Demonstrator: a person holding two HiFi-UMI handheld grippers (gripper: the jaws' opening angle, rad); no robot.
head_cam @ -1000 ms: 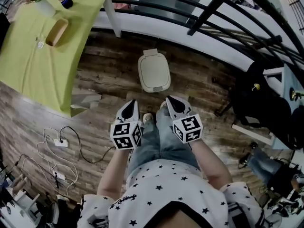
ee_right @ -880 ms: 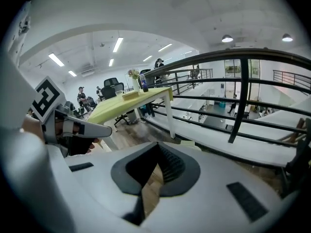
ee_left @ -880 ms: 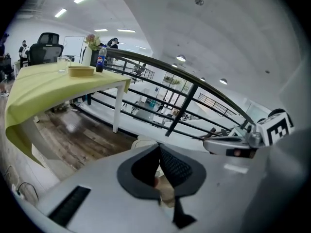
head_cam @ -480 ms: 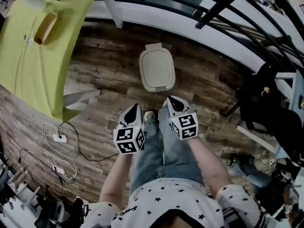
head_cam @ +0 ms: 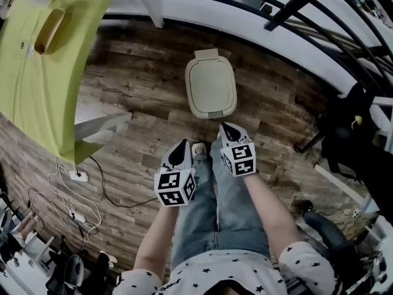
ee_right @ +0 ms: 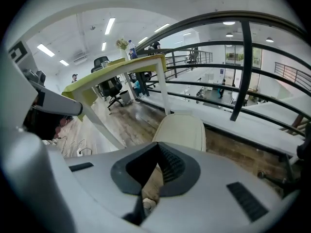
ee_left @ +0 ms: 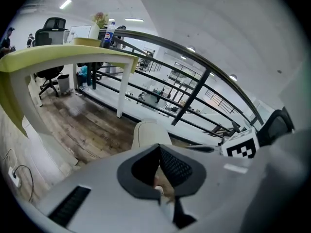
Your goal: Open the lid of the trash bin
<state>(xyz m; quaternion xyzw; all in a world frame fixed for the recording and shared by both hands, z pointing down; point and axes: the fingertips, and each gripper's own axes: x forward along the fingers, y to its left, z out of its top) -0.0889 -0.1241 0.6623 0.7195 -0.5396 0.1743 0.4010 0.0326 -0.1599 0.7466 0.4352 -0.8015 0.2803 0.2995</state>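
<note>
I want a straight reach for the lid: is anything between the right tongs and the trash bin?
Nothing visible does. The right tongs hang above wooden floor just short of the trash bin, whose lid is closed; only open air lies between them.

Wood-plank floor (head_cam: 141, 97), green-clothed table (head_cam: 37, 72), black railing (head_cam: 288, 2)

The left forearm (head_cam: 158, 229) and right forearm (head_cam: 264, 204) reach forward and down from the torso. The left gripper (head_cam: 182, 147) is held nearer the body and the right gripper (head_cam: 226, 128) a little further ahead, side by side and apart. Each points forward, its marker cube (head_cam: 175, 187) at the rear, toward the person. Both pairs of jaws are closed tip to tip, with nothing between them.
</note>
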